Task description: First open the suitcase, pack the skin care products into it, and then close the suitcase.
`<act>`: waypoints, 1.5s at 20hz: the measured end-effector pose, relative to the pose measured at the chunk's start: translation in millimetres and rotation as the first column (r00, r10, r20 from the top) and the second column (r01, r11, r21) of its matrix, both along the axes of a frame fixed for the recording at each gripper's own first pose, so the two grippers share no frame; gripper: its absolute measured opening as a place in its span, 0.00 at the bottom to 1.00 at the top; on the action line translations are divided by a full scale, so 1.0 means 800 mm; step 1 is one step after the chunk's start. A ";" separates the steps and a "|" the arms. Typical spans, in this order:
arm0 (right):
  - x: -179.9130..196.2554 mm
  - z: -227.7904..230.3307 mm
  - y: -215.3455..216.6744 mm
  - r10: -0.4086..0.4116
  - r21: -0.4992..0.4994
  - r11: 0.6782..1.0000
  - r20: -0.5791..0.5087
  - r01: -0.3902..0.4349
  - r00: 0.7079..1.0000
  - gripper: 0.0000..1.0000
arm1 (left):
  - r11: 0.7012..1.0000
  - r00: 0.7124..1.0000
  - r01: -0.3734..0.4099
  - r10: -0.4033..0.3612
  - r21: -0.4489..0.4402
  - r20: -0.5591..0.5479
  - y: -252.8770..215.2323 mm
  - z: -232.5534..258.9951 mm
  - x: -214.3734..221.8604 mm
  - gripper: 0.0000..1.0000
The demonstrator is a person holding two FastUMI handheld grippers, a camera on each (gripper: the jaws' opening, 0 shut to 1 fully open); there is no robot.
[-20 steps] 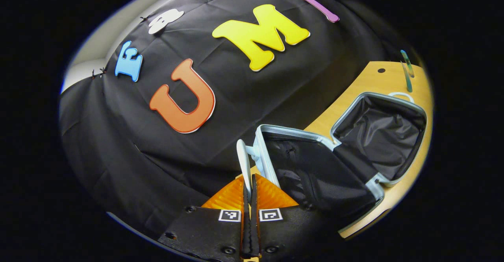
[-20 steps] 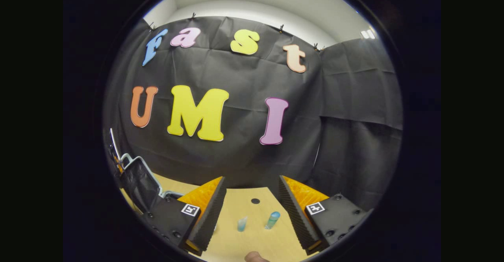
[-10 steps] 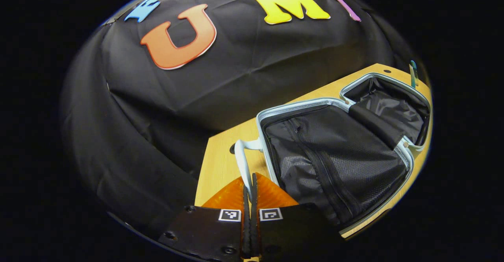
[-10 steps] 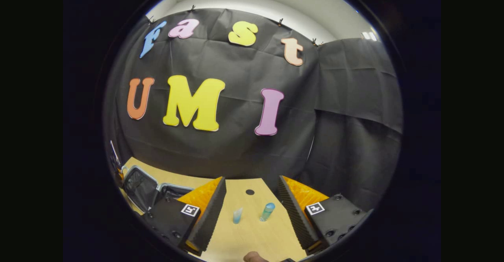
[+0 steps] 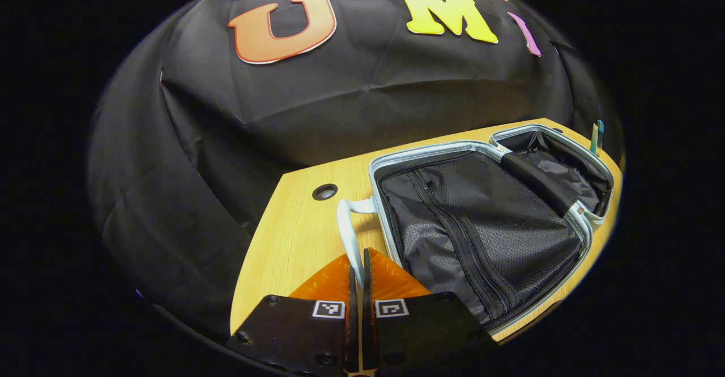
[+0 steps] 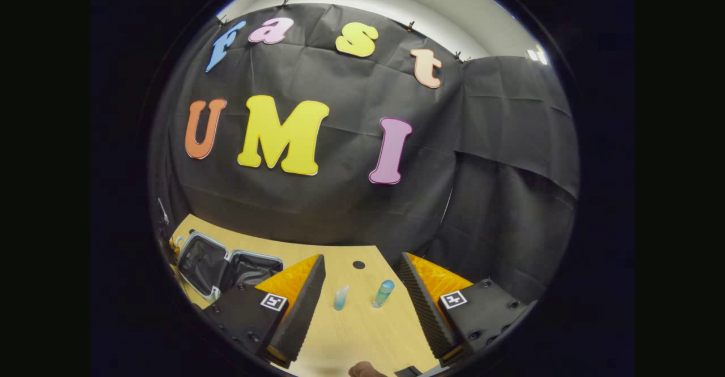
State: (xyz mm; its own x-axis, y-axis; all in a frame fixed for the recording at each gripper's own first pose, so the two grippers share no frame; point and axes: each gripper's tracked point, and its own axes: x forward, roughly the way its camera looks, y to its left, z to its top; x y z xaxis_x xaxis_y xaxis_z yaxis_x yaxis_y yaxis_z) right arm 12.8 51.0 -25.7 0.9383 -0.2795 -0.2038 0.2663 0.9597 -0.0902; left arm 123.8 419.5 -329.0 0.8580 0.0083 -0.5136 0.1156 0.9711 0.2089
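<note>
The suitcase (image 5: 481, 218) lies spread open on the wooden table (image 5: 283, 247), its near half showing a black mesh zip pocket and its far half (image 5: 558, 162) a black lining. My left gripper (image 5: 358, 255) is shut on the suitcase's white handle (image 5: 344, 224) at the near half's left edge. Two small skin care bottles (image 5: 595, 135) stand beyond the suitcase. In the right gripper view, a pale bottle (image 6: 340, 298) and a blue-capped bottle (image 6: 383, 293) stand upright ahead of my right gripper (image 6: 362, 261), which is open and holds nothing. The open suitcase (image 6: 224, 264) lies to its left.
A round cable hole (image 5: 324, 191) sits in the table left of the handle, and another hole (image 6: 358, 264) behind the bottles. The black cloth wall closes off the table's far side. A fingertip (image 6: 362, 370) shows at the bottom edge of the right gripper view.
My left gripper has swung the handle-side half of the suitcase down until it lies flat on the table. The right gripper has stayed open and tilted slightly down toward the bottles.
</note>
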 end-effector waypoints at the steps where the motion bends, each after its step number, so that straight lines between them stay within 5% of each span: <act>1: -0.003 0.000 0.000 0.004 -0.008 1.000 -0.001 -0.004 1.000 0.78 | 1.000 1.000 -0.001 0.001 -0.013 -0.008 -0.002 -0.002 -0.002 0.05; 8: -0.013 -0.010 -0.003 0.029 -0.030 0.999 -0.010 -0.029 1.000 0.79 | 0.999 0.999 -0.038 0.038 -0.013 0.021 0.008 0.005 -0.010 0.14; 13: -0.021 -0.010 -0.006 0.068 -0.041 0.997 0.022 -0.067 0.997 0.80 | 0.998 0.997 -0.060 0.061 -0.013 0.051 0.009 0.027 -0.015 0.77; 17: -0.021 -0.020 -0.017 0.107 -0.047 0.993 0.036 -0.106 0.994 0.80 | 1.000 0.995 -0.004 0.006 -0.015 0.095 -0.048 0.080 -0.030 0.92; 20: -0.017 -0.024 -0.035 0.123 -0.062 0.991 0.062 -0.119 0.990 0.78 | 0.998 0.989 0.030 -0.022 -0.055 0.145 -0.114 0.128 -0.045 0.93; 21: -0.016 -0.025 -0.042 0.131 -0.069 0.990 0.070 -0.126 0.989 0.79 | 0.996 0.988 0.052 -0.040 -0.078 0.151 -0.144 0.140 -0.052 0.86; 23: -0.010 -0.035 -0.056 0.144 -0.068 0.988 0.068 -0.139 0.987 0.79 | 0.988 0.985 0.074 -0.051 -0.132 0.168 -0.202 0.154 -0.059 0.93; 30: 0.019 -0.077 -0.131 0.160 -0.021 0.987 0.043 -0.160 0.986 0.79 | 0.958 0.982 0.153 -0.120 -0.241 0.146 -0.411 0.153 -0.094 0.93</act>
